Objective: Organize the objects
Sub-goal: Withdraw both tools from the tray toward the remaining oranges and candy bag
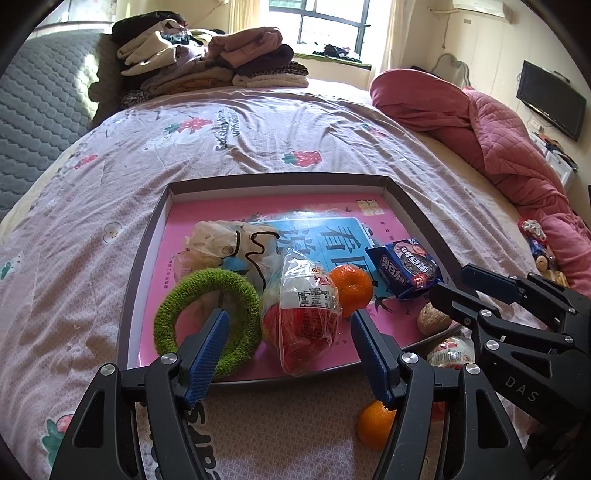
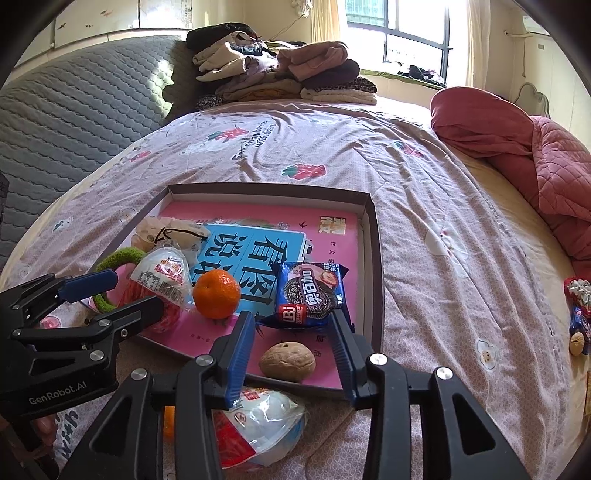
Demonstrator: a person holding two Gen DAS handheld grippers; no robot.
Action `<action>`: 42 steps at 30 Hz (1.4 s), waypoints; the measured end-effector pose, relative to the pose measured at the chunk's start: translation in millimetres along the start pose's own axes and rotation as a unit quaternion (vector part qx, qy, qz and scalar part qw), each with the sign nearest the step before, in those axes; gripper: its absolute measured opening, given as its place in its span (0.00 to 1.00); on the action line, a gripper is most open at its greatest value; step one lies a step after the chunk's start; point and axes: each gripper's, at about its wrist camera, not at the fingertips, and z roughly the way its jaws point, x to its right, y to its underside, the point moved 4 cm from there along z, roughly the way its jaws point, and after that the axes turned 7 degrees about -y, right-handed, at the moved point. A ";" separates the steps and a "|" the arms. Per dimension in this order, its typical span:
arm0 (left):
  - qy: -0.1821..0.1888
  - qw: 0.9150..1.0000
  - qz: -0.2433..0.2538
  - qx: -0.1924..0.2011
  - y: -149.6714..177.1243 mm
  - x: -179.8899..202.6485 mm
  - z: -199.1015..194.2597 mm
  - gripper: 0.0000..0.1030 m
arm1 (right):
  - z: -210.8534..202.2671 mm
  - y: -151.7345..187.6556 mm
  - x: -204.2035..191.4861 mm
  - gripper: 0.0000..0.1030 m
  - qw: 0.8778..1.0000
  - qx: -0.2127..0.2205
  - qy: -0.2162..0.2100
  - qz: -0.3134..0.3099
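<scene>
Bedroom. I'm over a bed (image 1: 258, 147) with a pale pink-lilac sheet, strawberry and cartoon prints, wrinkled. Far left: grey quilted headboard (image 1: 40, 110) curving along the edge. Far middle: pile of folded clothes (image 1: 210, 62) in beige, brown, pink and black. Right: bunched pink quilt (image 1: 498, 147) on bare cream mattress. Far wall: dark-framed window (image 2: 402, 33), bright daylight coming in, pale curtains at both sides, green-covered sill with some dark stuff on it. Walls cream-yellow. Right wall: black flat TV (image 1: 550, 99) mounted, white AC unit (image 1: 480, 7) up near the ceiling. Sun patch on the headboard.
</scene>
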 end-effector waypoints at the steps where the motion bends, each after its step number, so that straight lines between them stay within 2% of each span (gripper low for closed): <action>1: 0.000 1.000 0.000 0.001 -0.3 0.1 -1.8 0.68 | -1.5 -0.6 -0.4 0.42 1.000 0.001 0.001 0.002; 20: -0.004 1.000 -0.003 0.026 -7.4 -1.1 -39.9 0.68 | -36.8 -16.1 -14.1 0.47 0.999 0.035 -0.005 -0.008; 42: -0.002 0.999 0.015 0.050 1.7 12.5 -78.8 0.68 | -86.6 -13.3 -21.9 0.48 0.997 0.072 -0.009 -0.016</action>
